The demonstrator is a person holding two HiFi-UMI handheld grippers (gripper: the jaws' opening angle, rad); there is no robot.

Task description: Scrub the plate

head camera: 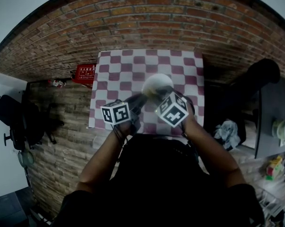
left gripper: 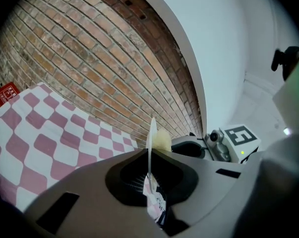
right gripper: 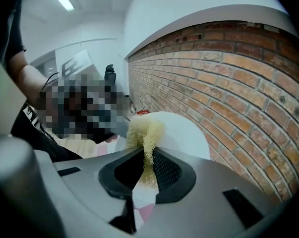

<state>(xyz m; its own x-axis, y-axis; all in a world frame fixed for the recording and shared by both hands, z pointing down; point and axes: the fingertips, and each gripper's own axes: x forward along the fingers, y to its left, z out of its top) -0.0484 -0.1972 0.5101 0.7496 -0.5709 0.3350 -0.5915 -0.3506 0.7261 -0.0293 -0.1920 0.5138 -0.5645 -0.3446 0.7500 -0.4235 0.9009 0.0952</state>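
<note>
Two grippers meet over a table with a pink-and-white checked cloth (head camera: 128, 70), seen from the head view. Left gripper (head camera: 136, 102) has its jaws clamped on the white plate (head camera: 157, 84), near the plate's rim. In the left gripper view the plate shows edge-on as a thin upright white line rising from between the closed jaws. The plate is off the cloth, held in the air above the middle of the table, with the checked cloth visible beyond and below it.

Right gripper (right gripper: 146, 171) has its jaws pinched on a yellow fibrous scrubber (right gripper: 145, 132). The scrubber's frayed top sticks out past the jaw tips. In the right gripper view it sits in front of the plate's broad white face. In the left gripper view the same yellow tuft is right beside the plate's edge on its right side, apparently touching the face. Whether it presses hard cannot be told.

Both marker cubes point up at the head camera, left cube beside right cube, close together but apart. The person's forearms reach in from the bottom of the head view.

Brick surface (head camera: 147, 18) surrounds the table. A red item (head camera: 85, 73) lies just off the cloth's far left corner.
</note>
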